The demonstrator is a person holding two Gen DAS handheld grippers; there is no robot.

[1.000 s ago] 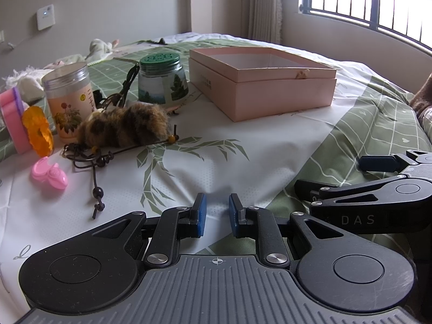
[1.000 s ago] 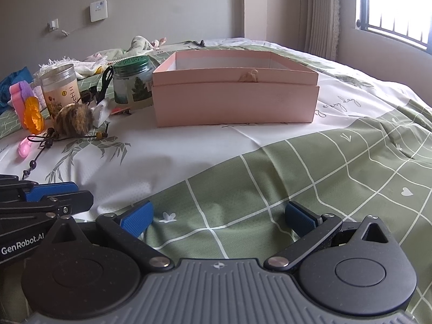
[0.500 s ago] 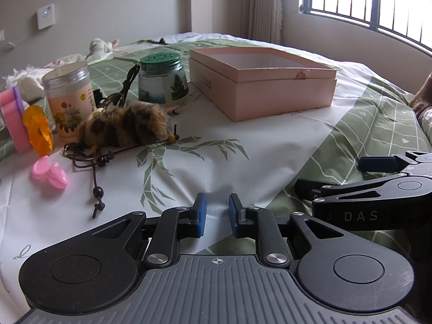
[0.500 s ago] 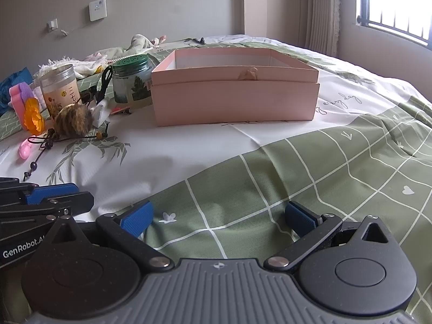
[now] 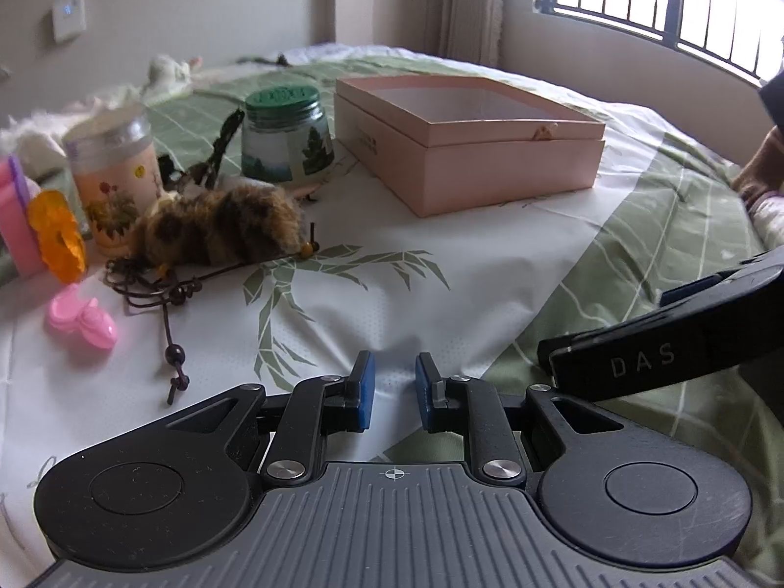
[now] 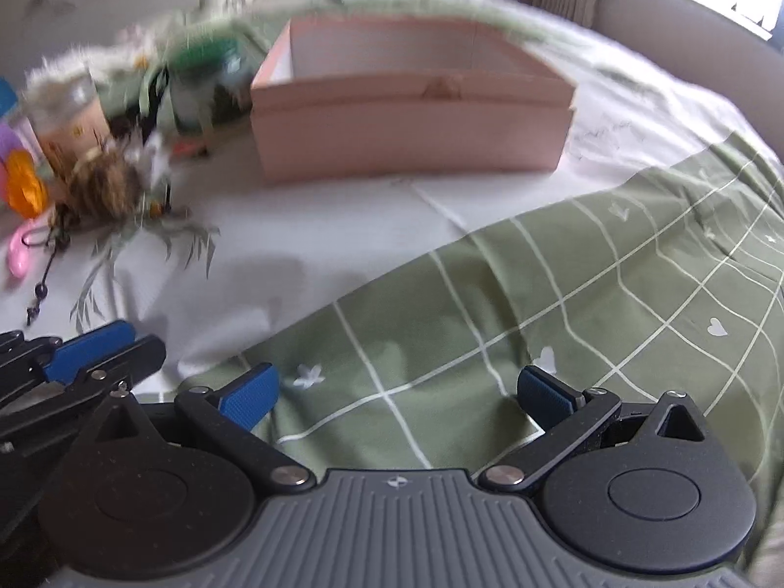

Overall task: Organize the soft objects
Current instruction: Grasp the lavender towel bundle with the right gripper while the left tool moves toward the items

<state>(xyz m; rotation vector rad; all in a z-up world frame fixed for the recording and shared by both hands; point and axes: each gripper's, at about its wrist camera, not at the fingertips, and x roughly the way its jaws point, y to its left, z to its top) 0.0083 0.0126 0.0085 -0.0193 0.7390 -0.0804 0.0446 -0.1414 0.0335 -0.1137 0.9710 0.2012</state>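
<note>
A brown furry soft toy (image 5: 220,230) lies on the bed sheet left of an open pink box (image 5: 465,139), with a beaded brown cord (image 5: 166,294) trailing from it. The toy (image 6: 105,188) and the box (image 6: 411,98) also show, blurred, in the right wrist view. My left gripper (image 5: 390,387) hovers low over the sheet, its blue pads a narrow gap apart, holding nothing. My right gripper (image 6: 397,392) is wide open and empty over the green checked cover, to the right of the left one.
A floral jar (image 5: 115,166), a green-lidded jar (image 5: 286,137), an orange object (image 5: 56,235), a pink block (image 5: 17,215) and a small pink clip (image 5: 81,321) stand left. White fluffy items (image 5: 166,71) lie at the back. A window is at the right.
The right gripper has lifted and tilted forward toward the box, blurring its view. The left gripper has barely moved.
</note>
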